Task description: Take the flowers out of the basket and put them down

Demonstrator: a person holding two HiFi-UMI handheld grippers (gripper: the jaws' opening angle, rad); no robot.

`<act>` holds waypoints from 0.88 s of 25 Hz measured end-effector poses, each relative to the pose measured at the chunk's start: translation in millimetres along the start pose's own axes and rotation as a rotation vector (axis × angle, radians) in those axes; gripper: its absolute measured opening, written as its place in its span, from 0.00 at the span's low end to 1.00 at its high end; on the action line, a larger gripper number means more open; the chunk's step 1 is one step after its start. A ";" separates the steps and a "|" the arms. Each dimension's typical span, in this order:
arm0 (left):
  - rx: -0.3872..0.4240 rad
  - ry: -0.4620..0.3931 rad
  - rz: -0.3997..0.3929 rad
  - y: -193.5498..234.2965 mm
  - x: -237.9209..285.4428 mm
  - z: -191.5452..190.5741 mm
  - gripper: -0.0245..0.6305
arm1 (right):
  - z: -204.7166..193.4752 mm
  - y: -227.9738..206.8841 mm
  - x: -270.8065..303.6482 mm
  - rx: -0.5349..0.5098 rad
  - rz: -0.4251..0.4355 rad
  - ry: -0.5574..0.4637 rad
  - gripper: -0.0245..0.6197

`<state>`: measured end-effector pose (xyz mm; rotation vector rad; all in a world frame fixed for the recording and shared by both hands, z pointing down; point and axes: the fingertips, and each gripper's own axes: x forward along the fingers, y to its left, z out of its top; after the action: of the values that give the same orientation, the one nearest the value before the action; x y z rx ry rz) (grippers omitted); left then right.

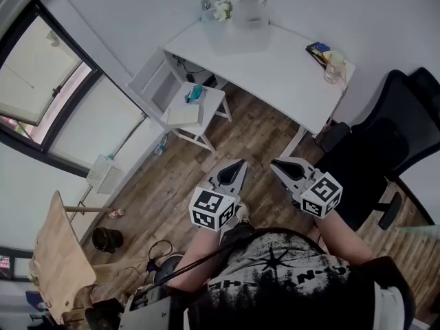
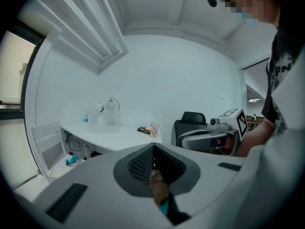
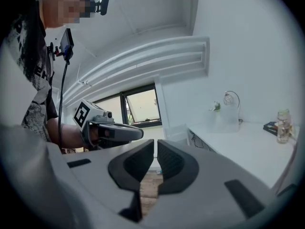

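A pale, frosted basket (image 1: 237, 33) with a hoop handle stands at the far end of the white desk (image 1: 275, 74). Small white flowers (image 1: 222, 9) show at its left rim. Both grippers hang side by side over the wooden floor, well short of the desk. My left gripper (image 1: 242, 162) is shut with nothing in it, and my right gripper (image 1: 273, 162) is shut and empty too. In the left gripper view the basket (image 2: 106, 120) and flowers (image 2: 99, 108) are small and distant. The right gripper view shows the basket (image 3: 226, 120) far off on the desk.
A glass jar (image 1: 333, 67) and a book (image 1: 317, 50) lie at the desk's right end. A black office chair (image 1: 385, 150) stands right of me. A small white side table (image 1: 196, 112) with a teal item sits left of the desk, near the windows.
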<state>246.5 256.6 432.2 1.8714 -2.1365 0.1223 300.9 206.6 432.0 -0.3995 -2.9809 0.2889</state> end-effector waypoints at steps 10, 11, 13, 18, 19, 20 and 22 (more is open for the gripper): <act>0.041 0.029 -0.055 96.4 30.7 11.8 0.05 | 24.4 -46.3 89.9 -0.044 -0.110 -0.015 0.07; 0.049 0.029 -0.063 104.8 34.0 14.3 0.05 | 26.2 -50.1 98.3 -0.043 -0.121 -0.012 0.07; 0.065 0.023 -0.078 121.6 40.3 20.3 0.05 | 26.8 -57.6 115.5 -0.037 -0.137 -0.007 0.07; 0.076 0.007 -0.106 159.1 50.8 30.1 0.05 | 24.5 -69.6 152.6 -0.077 -0.165 0.020 0.07; 0.075 0.002 -0.111 165.3 53.0 32.1 0.05 | 24.8 -71.6 158.4 -0.096 -0.169 0.029 0.07; 0.075 -0.002 -0.115 170.9 55.4 33.9 0.05 | 25.3 -73.8 163.7 -0.107 -0.171 0.035 0.07; 0.076 -0.009 -0.120 180.5 60.1 36.1 0.05 | 28.4 -77.9 172.7 -0.109 -0.175 0.038 0.07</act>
<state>57.0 216.7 437.9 2.0414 -2.0463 0.1716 112.0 174.8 436.3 -0.1500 -2.9766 0.1010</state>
